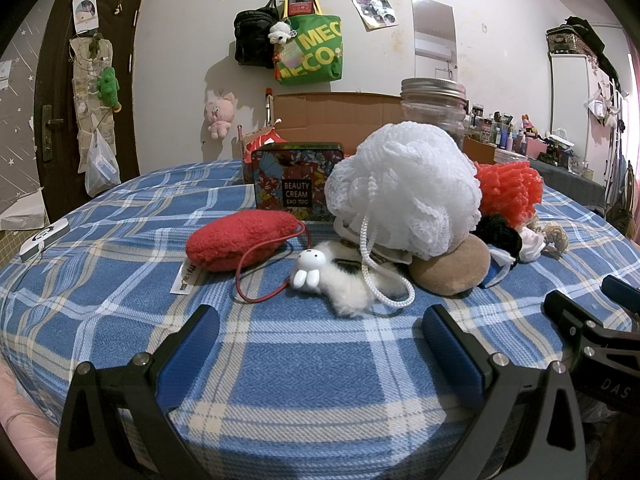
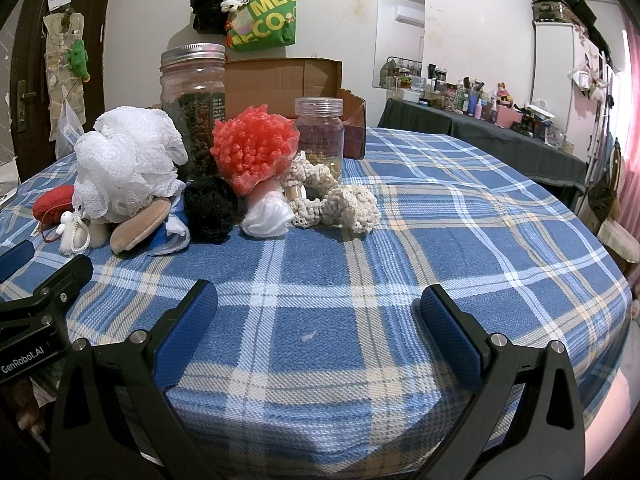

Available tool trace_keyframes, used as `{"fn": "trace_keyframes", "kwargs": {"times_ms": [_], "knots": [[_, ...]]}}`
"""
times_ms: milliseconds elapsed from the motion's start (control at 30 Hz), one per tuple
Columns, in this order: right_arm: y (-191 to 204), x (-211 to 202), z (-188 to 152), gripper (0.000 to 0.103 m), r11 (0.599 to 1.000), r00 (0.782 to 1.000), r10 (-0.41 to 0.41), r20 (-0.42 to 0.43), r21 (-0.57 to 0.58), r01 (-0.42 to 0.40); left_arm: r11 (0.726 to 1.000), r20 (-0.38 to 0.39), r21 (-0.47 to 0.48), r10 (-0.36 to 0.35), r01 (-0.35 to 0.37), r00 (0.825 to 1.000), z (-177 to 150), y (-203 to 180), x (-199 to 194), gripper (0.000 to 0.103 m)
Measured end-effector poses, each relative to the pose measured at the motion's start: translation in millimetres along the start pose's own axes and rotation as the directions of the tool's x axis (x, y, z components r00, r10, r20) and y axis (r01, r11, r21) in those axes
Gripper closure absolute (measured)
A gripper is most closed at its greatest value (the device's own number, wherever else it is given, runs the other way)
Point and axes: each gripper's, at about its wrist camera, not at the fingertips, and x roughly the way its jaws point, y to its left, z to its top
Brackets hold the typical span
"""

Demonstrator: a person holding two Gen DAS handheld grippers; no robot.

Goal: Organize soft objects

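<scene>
A pile of soft things lies on the blue plaid cloth (image 1: 304,360). A white mesh bath puff (image 1: 404,188) sits on top, also in the right wrist view (image 2: 128,164). Around it are a red plush pad (image 1: 240,240), a white furry rabbit charm (image 1: 320,276), a tan puff (image 1: 452,264), a black pompom (image 2: 210,210), an orange mesh puff (image 2: 254,148), a white cloth ball (image 2: 268,216) and a cream crochet piece (image 2: 340,204). My left gripper (image 1: 320,320) is open and empty, short of the rabbit charm. My right gripper (image 2: 318,300) is open and empty, in front of the pile.
A floral tin (image 1: 298,180) stands behind the red pad. A tall jar with a metal lid (image 2: 194,104), a smaller jar (image 2: 320,132) and an open cardboard box (image 2: 288,80) stand behind the pile. A white device (image 1: 44,240) lies at the cloth's left edge.
</scene>
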Motion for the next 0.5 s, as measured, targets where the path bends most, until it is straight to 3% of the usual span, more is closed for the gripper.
{"fn": "trace_keyframes", "kwargs": {"times_ms": [500], "knots": [[0.0, -0.3, 0.3, 0.0, 1.0, 1.0, 0.001, -0.003, 0.002, -0.001, 1.0, -0.001, 0.0, 0.0, 0.0, 1.0, 0.0, 0.0, 0.0, 0.0]]}}
